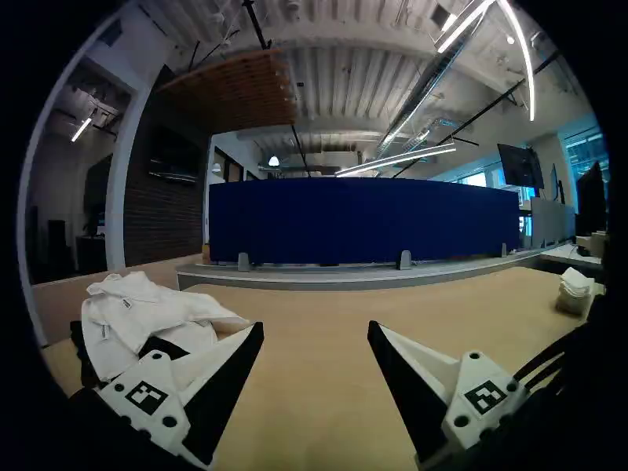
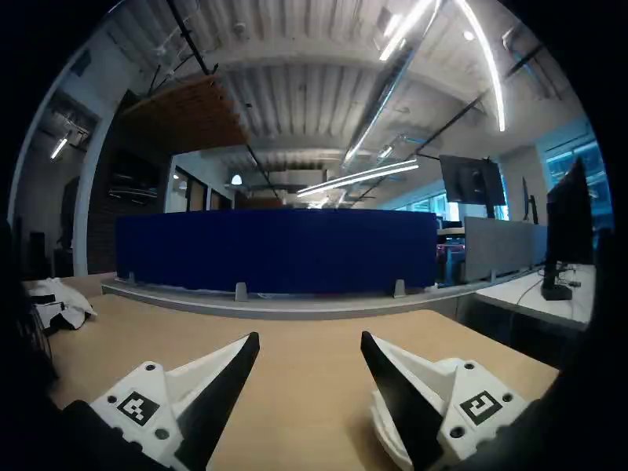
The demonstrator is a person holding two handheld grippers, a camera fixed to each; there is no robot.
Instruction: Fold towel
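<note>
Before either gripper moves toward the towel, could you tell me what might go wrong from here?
1. The towel lies crumpled in a heap, so the open left gripper may pinch several layers rather than one corner.
2. The folded stack sits near the edge of the table; a sweeping move could knock it off.
</note>
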